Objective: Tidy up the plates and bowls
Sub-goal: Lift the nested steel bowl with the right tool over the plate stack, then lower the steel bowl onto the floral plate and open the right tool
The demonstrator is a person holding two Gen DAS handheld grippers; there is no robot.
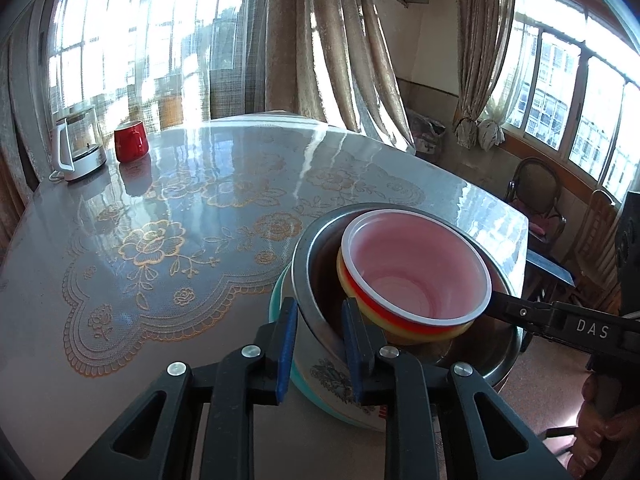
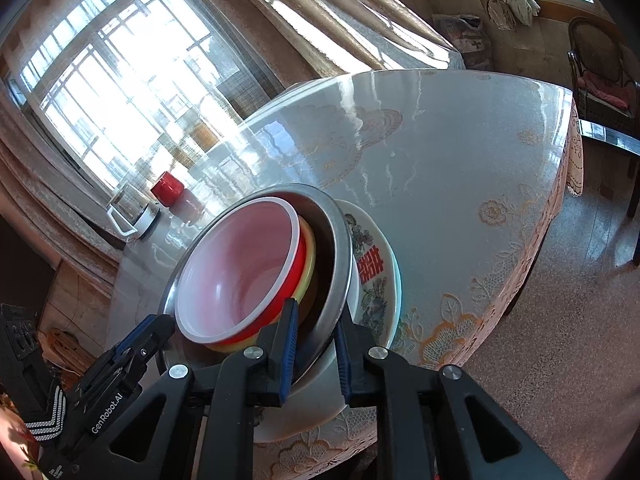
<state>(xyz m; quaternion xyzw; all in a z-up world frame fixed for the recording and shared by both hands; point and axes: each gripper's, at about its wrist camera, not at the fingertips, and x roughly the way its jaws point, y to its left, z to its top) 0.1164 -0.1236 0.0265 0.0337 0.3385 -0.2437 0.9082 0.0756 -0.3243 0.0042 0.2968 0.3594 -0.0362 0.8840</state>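
Gripping the near rim of the steel bowl (image 1: 320, 320), the left gripper (image 1: 318, 344) has one blue pad outside the wall and the other inside it, clenched on the metal. The right gripper (image 2: 314, 354) is clamped the same way on the opposite side of that rim, one pad inside the bowl and one outside; seen from the left wrist, it reaches in from the right edge of the view (image 1: 516, 312).

The steel bowl (image 2: 340, 248) sits on a flowered plate (image 2: 376, 276) with a teal edge and red characters on its face. That plate (image 1: 332, 384) lies at the near corner of the tabletop (image 1: 200, 200), close to the edge. Inside the steel bowl sits a red bowl (image 1: 416, 268) with a white rim and a pale pink inside, nested in a yellow bowl (image 1: 348, 280) whose rim shows just below it. The nested pair leans toward one side of the steel bowl rather than sitting centred, and the red bowl (image 2: 240, 276) rests against the inner pad of each gripper.

The tabletop (image 2: 460, 152) is glossy, with a lace cloth patterned in gold flowers under its clear cover. At the far corner stand a red mug (image 1: 131, 141) and, just beside it, a glass kettle (image 1: 78, 148) with a white handle. Curtains (image 1: 320, 40) hang before bright windows behind the tabletop, and a chair (image 1: 536, 196) stands off to the right by another window.
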